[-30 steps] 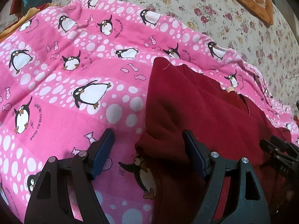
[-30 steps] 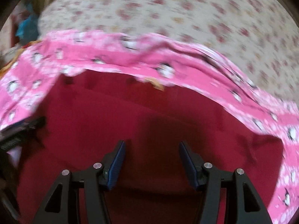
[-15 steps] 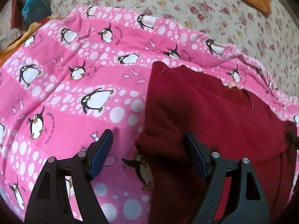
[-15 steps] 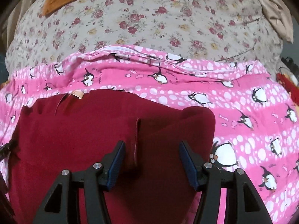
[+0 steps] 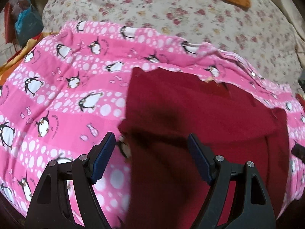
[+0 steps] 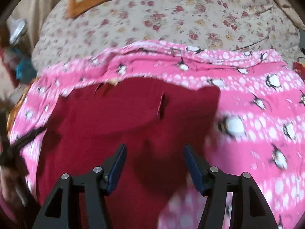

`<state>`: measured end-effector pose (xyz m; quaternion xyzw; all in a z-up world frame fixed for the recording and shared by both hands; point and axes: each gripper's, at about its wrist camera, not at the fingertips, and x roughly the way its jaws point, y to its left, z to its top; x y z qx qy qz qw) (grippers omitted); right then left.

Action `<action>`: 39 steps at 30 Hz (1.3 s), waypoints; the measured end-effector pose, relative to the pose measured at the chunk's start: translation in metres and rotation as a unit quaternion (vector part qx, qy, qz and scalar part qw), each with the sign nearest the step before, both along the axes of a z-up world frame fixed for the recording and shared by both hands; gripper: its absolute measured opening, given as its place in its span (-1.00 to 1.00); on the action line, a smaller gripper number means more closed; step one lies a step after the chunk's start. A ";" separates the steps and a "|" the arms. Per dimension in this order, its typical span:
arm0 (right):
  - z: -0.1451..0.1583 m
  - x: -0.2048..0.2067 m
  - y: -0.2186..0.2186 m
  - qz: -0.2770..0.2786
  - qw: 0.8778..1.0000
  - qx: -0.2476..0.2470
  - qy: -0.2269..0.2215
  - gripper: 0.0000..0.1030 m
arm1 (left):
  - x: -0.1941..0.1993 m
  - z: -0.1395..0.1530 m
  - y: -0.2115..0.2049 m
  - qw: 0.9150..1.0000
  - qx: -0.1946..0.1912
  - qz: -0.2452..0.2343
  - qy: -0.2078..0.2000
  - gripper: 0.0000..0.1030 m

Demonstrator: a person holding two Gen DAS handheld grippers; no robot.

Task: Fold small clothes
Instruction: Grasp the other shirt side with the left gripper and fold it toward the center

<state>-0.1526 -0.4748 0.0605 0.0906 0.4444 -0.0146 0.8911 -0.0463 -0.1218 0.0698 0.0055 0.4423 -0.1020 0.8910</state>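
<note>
Red garment point(image 5: 190, 114) beneath parted tongs point(image 5: 151, 148)

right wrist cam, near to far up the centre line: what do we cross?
right gripper, open → dark red garment → pink penguin blanket → floral bedspread

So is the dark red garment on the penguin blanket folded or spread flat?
Partly folded: the dark red knit garment shows a doubled-over layer with a curved fold edge, on the pink penguin-print blanket.
</note>
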 end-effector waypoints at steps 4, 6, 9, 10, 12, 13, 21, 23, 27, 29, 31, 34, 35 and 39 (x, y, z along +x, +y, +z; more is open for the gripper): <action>-0.010 -0.045 0.001 -0.009 1.000 0.022 0.010 0.17 | -0.016 -0.001 -0.012 1.000 -0.002 -0.018 0.008 0.52; -0.017 -0.063 0.000 -0.008 0.998 0.053 0.015 0.17 | -0.023 -0.002 -0.017 1.000 0.000 -0.024 0.010 0.52; -0.022 -0.085 0.006 0.007 0.997 0.082 0.013 0.17 | -0.033 -0.002 -0.022 0.999 0.004 -0.031 0.012 0.52; -0.022 -0.093 0.009 0.014 0.996 0.090 0.011 0.17 | -0.035 -0.001 -0.023 0.999 0.003 -0.031 0.012 0.52; -0.024 -0.104 0.017 0.027 0.994 0.106 0.011 0.17 | -0.039 -0.001 -0.024 0.999 0.001 -0.032 0.013 0.52; -0.026 -0.107 0.021 0.033 0.993 0.113 0.013 0.17 | -0.041 -0.001 -0.026 0.999 -0.003 -0.032 0.016 0.52; -0.043 -0.104 0.041 0.048 0.991 0.118 0.032 0.17 | -0.071 0.007 -0.053 0.993 -0.058 -0.091 0.042 0.52; -0.044 -0.104 0.043 0.051 0.992 0.111 0.031 0.17 | -0.081 0.010 -0.063 0.988 -0.080 -0.119 0.054 0.52; -0.045 -0.106 0.034 0.042 0.990 0.133 0.026 0.17 | -0.106 0.015 -0.092 0.978 -0.081 -0.183 0.056 0.52; -0.045 -0.110 0.022 0.030 0.987 0.158 0.022 0.17 | -0.115 0.015 -0.108 0.975 -0.066 -0.208 0.047 0.52; -0.042 -0.114 0.012 0.013 0.986 0.165 0.016 0.17 | -0.120 0.011 -0.121 0.972 -0.052 -0.224 0.052 0.52; -0.039 -0.119 -0.001 -0.003 0.986 0.167 0.008 0.17 | -0.121 -0.001 -0.136 0.968 -0.049 -0.232 0.079 0.52; -0.040 -0.120 -0.004 -0.007 0.985 0.171 0.007 0.17 | -0.121 -0.007 -0.141 0.968 -0.046 -0.232 0.088 0.52; -0.042 -0.124 -0.011 -0.018 0.983 0.183 0.007 0.17 | -0.126 -0.021 -0.159 0.964 -0.044 -0.237 0.110 0.52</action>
